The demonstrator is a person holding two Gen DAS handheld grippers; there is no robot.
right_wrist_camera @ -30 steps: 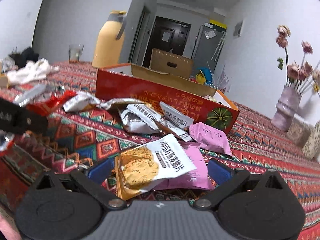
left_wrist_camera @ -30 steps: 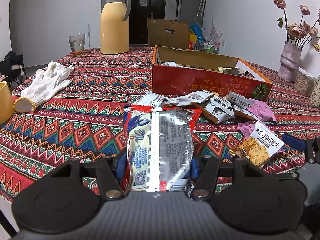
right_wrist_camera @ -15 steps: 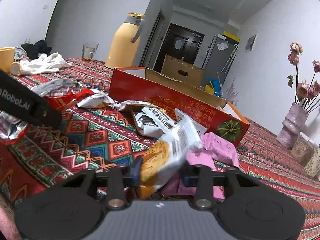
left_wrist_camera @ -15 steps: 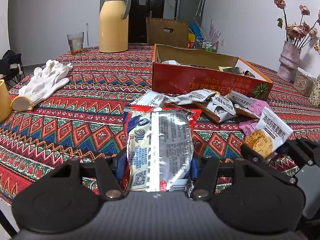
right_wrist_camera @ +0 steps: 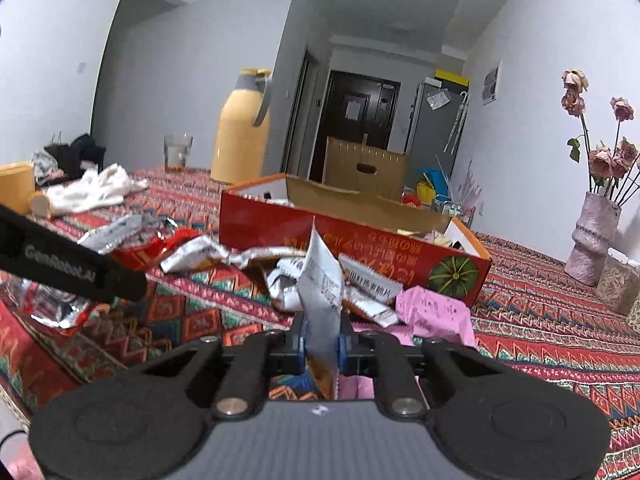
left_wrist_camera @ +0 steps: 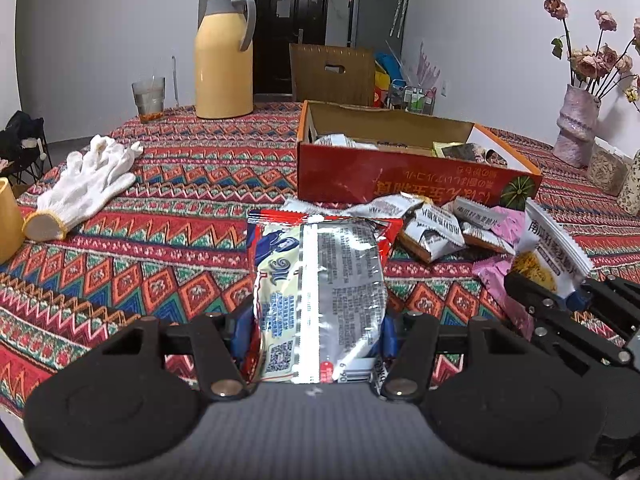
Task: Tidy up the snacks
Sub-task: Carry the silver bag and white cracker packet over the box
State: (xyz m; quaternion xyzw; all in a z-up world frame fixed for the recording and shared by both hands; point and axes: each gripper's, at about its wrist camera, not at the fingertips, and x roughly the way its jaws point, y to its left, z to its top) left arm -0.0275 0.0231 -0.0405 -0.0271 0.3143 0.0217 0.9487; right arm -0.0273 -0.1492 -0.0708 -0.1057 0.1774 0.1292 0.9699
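Patterned cloth covers the bench (left_wrist_camera: 120, 248), snacks scattered before a red box (left_wrist_camera: 400, 178).

Left gripper (left_wrist_camera: 316, 332) is clamped on a large silver noodle packet (left_wrist_camera: 320, 280), just in front of the box. Right gripper (right_wrist_camera: 322, 346), jaws just closed, pinches a white cracker packet (right_wrist_camera: 322, 280) edge-on, raised above the loose packets (right_wrist_camera: 360, 280) beside the box. White gloves (left_wrist_camera: 86, 188) and a yellow thermos (left_wrist_camera: 224, 56) lie well left of the box.

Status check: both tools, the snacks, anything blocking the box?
Left tool shut on big packet. Right tool shut on cracker packet. Loose snacks before box.
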